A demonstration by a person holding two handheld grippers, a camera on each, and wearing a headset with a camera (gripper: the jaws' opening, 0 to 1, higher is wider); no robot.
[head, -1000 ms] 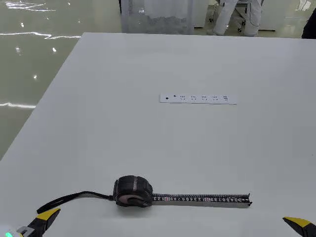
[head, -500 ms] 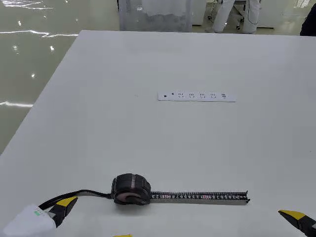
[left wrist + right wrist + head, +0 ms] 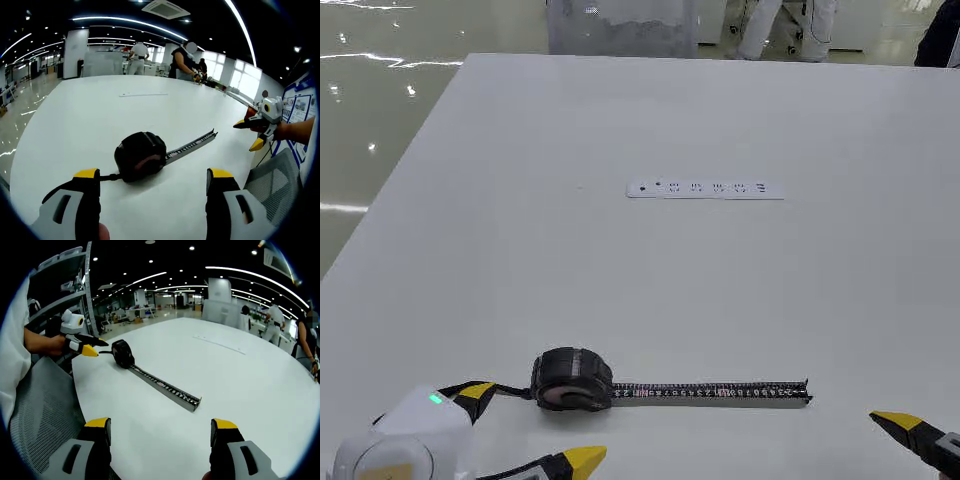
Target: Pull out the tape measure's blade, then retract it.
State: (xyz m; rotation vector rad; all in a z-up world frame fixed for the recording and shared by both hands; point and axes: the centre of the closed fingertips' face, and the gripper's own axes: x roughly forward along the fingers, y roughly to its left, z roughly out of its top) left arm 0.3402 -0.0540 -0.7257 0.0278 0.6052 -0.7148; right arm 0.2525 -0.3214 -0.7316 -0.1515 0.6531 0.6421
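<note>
The black tape measure case (image 3: 570,379) lies near the table's front edge, its blade (image 3: 710,391) drawn out to the right and flat on the white table (image 3: 620,270). My left gripper (image 3: 525,425) stands open just left of and in front of the case, apart from it. In the left gripper view the case (image 3: 141,155) sits a little beyond the open left gripper (image 3: 154,176). My right gripper (image 3: 161,424) is open, short of the blade's hook end (image 3: 196,402). One yellow fingertip (image 3: 895,420) of it shows at the lower right.
A white power strip (image 3: 705,189) lies flat mid-table. The case's black strap (image 3: 510,390) trails left toward my left gripper. The table's left edge drops to a glossy floor (image 3: 370,120). People stand beyond the far edge.
My left gripper has come up from the bottom left corner to just beside the case. The right gripper's tip has hardly moved. The tape measure lies as before; the camera shifted.
</note>
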